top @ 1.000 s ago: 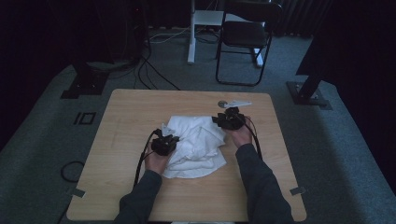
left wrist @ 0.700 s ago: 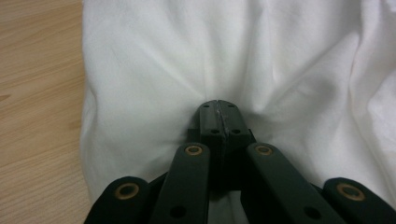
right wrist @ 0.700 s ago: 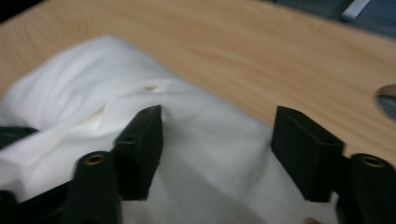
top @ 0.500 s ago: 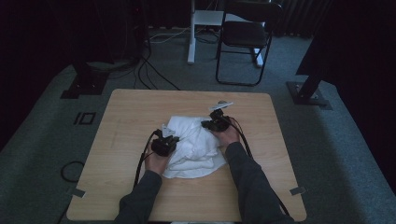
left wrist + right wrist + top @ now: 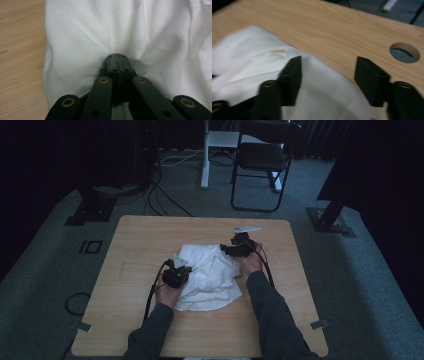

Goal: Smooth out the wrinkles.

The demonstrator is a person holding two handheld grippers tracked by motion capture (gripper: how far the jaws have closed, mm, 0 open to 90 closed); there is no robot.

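Pinching the near-left edge of the crumpled white cloth (image 5: 210, 275) with the left gripper (image 5: 117, 60), jaws pressed together on a fold, creases fanning out from the pinch. Hovering wide apart over the cloth's far-right edge, right gripper (image 5: 327, 75). Spread mid-table (image 5: 150, 240), cloth bunched between both hands. Farther off, cable hole (image 5: 404, 52) in the tabletop; beyond, folding chair (image 5: 262, 160) on carpet.

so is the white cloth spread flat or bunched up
Bunched up: the white cloth lies rumpled in folds on the table, pinched by the left gripper.
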